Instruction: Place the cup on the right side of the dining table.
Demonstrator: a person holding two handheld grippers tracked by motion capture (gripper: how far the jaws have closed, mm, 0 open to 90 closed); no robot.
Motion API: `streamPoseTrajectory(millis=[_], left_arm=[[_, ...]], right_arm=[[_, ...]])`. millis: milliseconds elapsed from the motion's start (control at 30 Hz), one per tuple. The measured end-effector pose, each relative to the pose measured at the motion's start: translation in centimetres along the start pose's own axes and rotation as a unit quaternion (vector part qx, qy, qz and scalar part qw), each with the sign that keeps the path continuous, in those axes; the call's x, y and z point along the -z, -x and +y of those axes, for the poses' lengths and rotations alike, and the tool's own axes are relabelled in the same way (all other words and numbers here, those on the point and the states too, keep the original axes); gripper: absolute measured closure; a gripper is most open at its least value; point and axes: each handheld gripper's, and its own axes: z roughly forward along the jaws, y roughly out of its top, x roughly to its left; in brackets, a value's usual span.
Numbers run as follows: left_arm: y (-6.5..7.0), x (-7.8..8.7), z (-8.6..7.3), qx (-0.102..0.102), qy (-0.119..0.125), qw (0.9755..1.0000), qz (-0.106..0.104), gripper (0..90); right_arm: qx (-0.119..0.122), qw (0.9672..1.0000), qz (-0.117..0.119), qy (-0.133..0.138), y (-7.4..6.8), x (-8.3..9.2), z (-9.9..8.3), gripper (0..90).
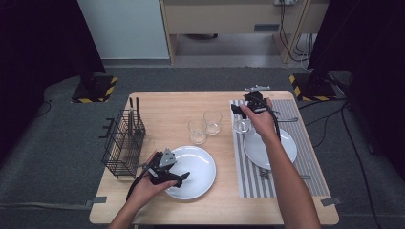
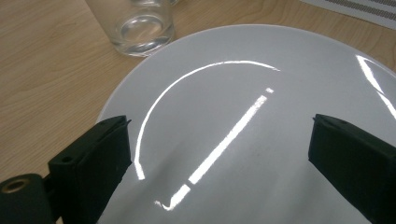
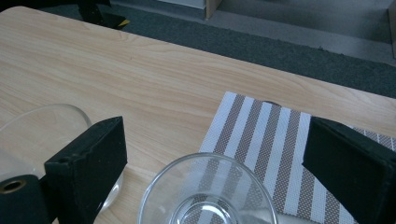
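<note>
My left gripper is open low over the left part of a white plate at the table's front; nothing is between its jaws. My right gripper is open just above a clear glass. That glass stands upright on the left edge of a striped placemat, and the jaws stand on either side of its rim, apart from it. A second white plate lies on the placemat.
Two more clear glasses stand mid-table; one is just beyond the near plate, one left of my right jaw. A black wire basket holding cutlery stands at the left edge. Cutlery lies on the placemat.
</note>
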Motion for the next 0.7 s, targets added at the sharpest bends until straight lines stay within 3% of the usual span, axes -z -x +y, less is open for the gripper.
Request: streamPoseTrajectory(millis=[200, 700], left_arm=[[-0.1, 0.1, 0.0, 0.001, 0.0, 1.0, -0.001, 5.1], [0.1, -0.1, 0.0, -0.001, -0.004, 1.0, 0.001, 5.1]], right_arm=[[-0.009, 1.0, -0.001, 0.004, -0.1, -0.2, 0.7, 6.2], [0.006, 0.9998, -0.014, 0.01, -0.4, 0.5, 0.8, 6.6]])
